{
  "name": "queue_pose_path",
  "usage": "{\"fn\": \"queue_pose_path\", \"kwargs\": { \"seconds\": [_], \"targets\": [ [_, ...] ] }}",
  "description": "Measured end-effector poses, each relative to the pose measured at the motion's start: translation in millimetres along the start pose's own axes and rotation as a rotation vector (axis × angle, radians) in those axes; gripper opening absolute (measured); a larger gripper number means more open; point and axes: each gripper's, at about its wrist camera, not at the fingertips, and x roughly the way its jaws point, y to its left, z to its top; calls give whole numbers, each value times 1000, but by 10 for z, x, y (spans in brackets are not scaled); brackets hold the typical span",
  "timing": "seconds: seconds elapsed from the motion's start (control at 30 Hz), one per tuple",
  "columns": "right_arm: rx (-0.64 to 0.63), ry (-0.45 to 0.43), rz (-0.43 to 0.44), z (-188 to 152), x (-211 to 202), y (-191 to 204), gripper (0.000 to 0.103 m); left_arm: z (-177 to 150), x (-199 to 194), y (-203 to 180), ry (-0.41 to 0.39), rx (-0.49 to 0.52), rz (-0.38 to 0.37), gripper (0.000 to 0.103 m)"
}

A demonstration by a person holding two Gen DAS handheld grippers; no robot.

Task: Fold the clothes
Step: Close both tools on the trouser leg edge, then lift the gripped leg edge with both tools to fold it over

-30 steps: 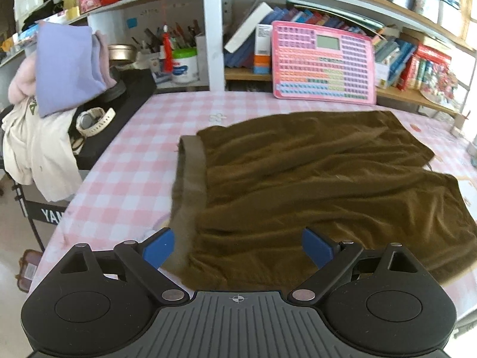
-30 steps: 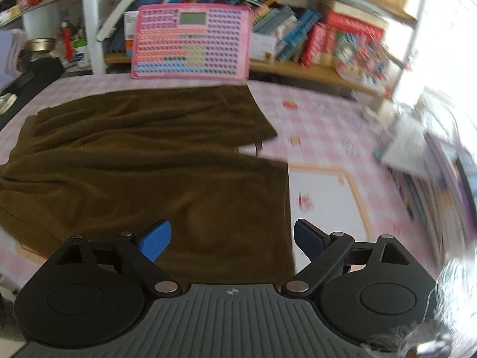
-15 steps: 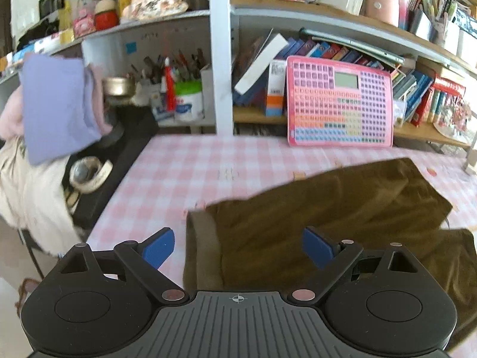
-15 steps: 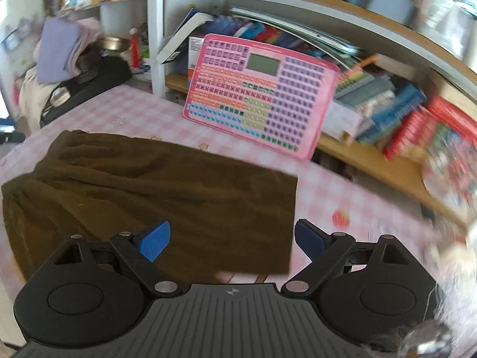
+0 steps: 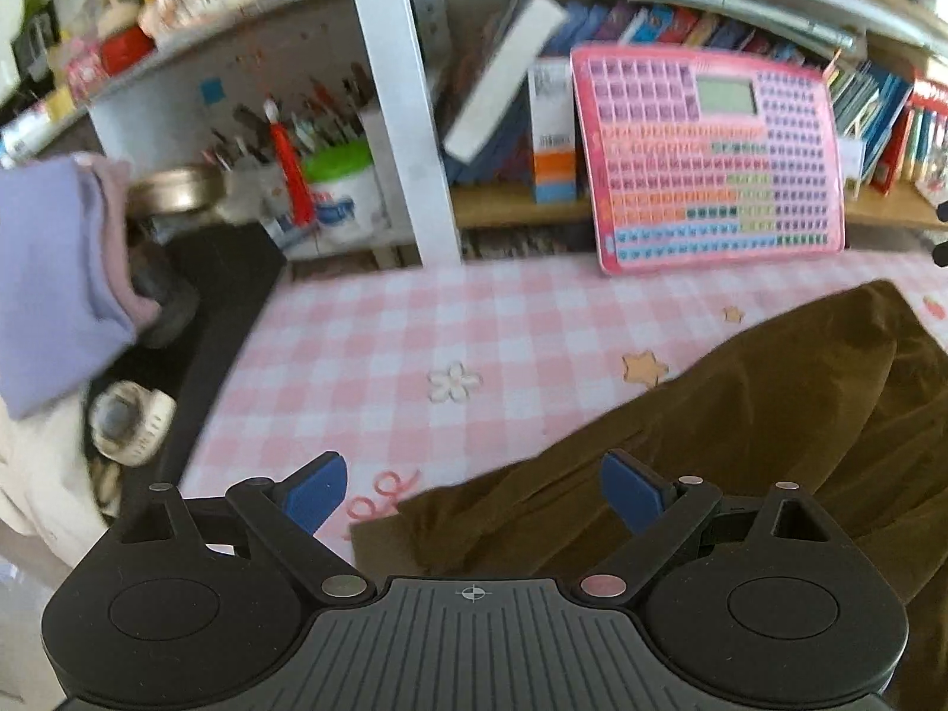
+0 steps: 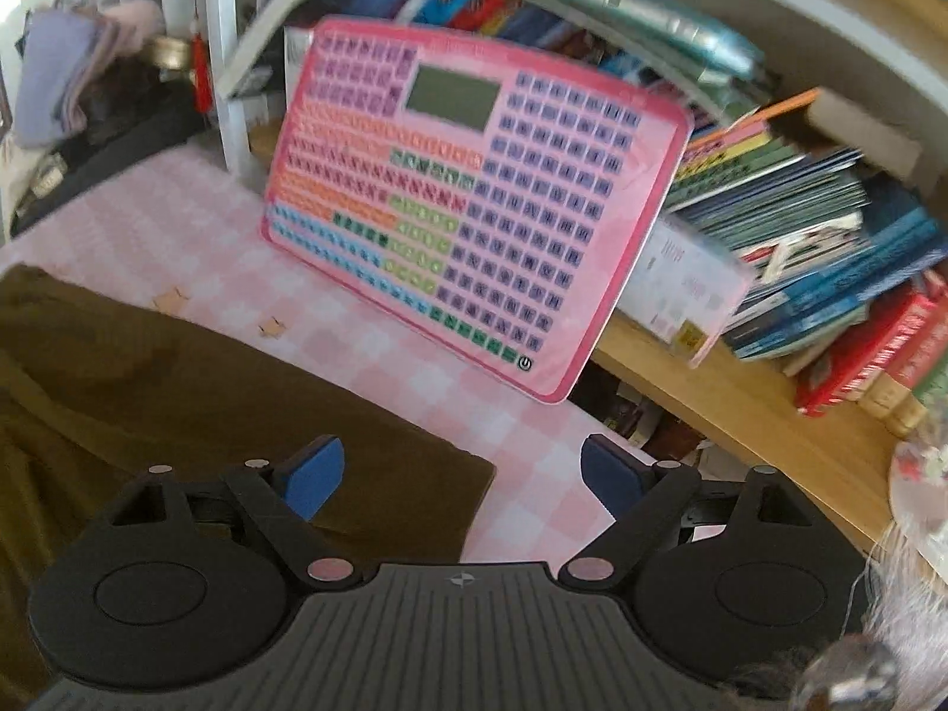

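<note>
Folding barely begun, garment lies loose

Brown shorts (image 5: 770, 432) lie spread and rumpled on the pink checked counter (image 5: 426, 326), one corner by the left gripper (image 5: 474, 489), another edge reaching under the right gripper (image 6: 453, 474). Neither gripper has hold of the cloth. The left gripper's blue pads stand wide apart, with a corner of the fabric below the gap but nothing pinched. The right gripper is spread too; its jaws have just been closing a little, and only an edge of cloth and bare counter show between them. No tidy fold shows in either view, so as I judge it nearly all the work remains: grasp the edges, bring them over, flatten. A pink toy keyboard (image 6: 474, 219) leans against the shelf (image 6: 740, 409) behind.
</note>
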Motion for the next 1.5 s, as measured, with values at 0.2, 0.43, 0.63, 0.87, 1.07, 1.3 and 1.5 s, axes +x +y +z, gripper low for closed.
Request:
{"fn": "queue_pose_path", "kwargs": {
  "seconds": [0.2, 0.43, 0.63, 0.87, 1.07, 1.3, 1.5],
  "targets": [
    [-21, 24, 25, -44, 405, -65, 58, 4, 207, -87, 44, 49, 21, 91],
    [-40, 64, 28, -23, 730, -157, 52, 60, 398, -55, 117, 127, -16, 69],
    [-65, 146, 63, -41, 966, -195, 48, 48, 522, -27, 171, 177, -97, 69],
    [-52, 168, 152, -37, 1023, -240, 32, 56, 826, -70, 228, 231, -139, 66],
    [-32, 177, 166, -52, 981, -223, 12, 94, 916, -71, 238, 199, -212, 23],
    [33, 22, 1, 1, 543, -173, 7, 261, 512, -90, 97, 209, -185, 5],
    [20, -74, -105, -98, -4, 40, 7, 265, 170, -191, -1, 283, -172, 5]
  ]
}}
